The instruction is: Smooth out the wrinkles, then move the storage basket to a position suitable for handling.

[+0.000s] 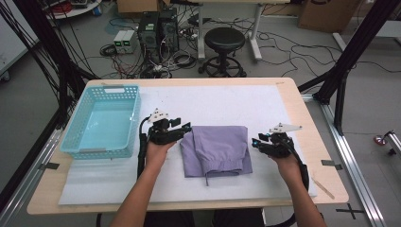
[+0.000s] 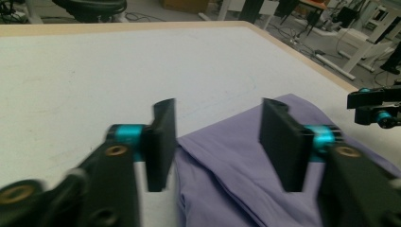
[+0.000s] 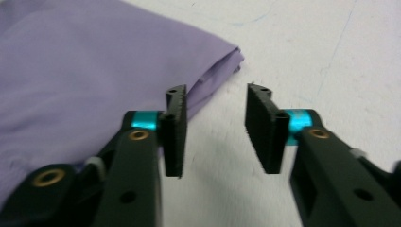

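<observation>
A white sheet covers the desk [image 1: 302,142], and the folded purple cloth [image 1: 217,149] lies flat in its middle. The left gripper [image 1: 182,126] and right gripper [image 1: 257,140] sit at its two sides, fingers [image 3: 176,127] let go, holding nothing. The blue basket [image 1: 75,135] waits close by, maybe for the cloth.

Your light wooden table [image 1: 302,127] carries a white foam sheet [image 1: 227,101]; on it lie a folded lilac cloth garment [image 1: 216,150] and a turquoise plastic basket [image 1: 105,120].

Left gripper [image 2: 217,137] arms motion-blurred; folded purple garment [image 2: 236,179] cropped at the bottom edge.
</observation>
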### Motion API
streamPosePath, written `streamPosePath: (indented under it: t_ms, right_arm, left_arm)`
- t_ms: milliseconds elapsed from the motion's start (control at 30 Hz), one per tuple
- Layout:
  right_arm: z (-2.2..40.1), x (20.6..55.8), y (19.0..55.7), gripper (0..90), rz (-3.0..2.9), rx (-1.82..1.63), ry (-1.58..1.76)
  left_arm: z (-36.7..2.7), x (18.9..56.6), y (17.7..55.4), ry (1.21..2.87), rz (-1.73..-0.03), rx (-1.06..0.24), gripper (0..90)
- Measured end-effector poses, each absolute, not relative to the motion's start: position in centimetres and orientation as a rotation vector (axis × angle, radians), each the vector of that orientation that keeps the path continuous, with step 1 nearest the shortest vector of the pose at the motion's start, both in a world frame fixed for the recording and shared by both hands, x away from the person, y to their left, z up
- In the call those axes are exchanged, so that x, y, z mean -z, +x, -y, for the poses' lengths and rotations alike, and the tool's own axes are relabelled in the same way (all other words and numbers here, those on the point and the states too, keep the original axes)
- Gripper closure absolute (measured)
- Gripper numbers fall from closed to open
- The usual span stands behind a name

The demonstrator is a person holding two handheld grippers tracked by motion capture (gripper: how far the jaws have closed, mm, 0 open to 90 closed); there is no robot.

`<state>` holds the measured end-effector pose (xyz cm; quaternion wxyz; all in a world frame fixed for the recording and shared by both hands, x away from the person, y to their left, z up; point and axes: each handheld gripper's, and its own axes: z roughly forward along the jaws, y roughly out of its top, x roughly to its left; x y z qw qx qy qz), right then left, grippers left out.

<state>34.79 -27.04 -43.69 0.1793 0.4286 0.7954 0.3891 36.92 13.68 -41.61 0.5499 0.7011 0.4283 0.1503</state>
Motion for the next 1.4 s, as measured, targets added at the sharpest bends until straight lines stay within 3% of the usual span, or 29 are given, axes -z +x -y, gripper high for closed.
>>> streamPosePath:
  t_ms: [67, 233, 300, 867, 1400]
  right_arm:
    - [27.4, 43.7, 34.1, 45.9, -2.237, -1.129, 1.202]
    - [27.5, 43.3, 32.7, 24.7, -2.229, -1.096, 1.144]
    - [27.3, 43.3, 32.3, 20.9, -2.238, -1.035, 1.108]
    - [29.7, 41.5, 30.7, 20.9, -2.13, -1.13, 1.161]
    - [31.1, 40.9, 30.0, 20.9, -2.069, -1.168, 1.193]
  left_arm:
    - [-14.0, 41.5, 36.2, 1.642, -0.994, -0.375, 28.4]
    - [-14.8, 41.2, 34.9, 1.601, -0.964, -0.383, 25.5]
    - [-15.1, 41.0, 34.4, 1.586, -0.956, -0.384, 25.4]
    - [-16.3, 40.0, 32.0, 1.63, -0.879, -0.431, 23.8]
    - [-18.9, 39.2, 29.9, 1.588, -0.914, -0.442, 21.2]
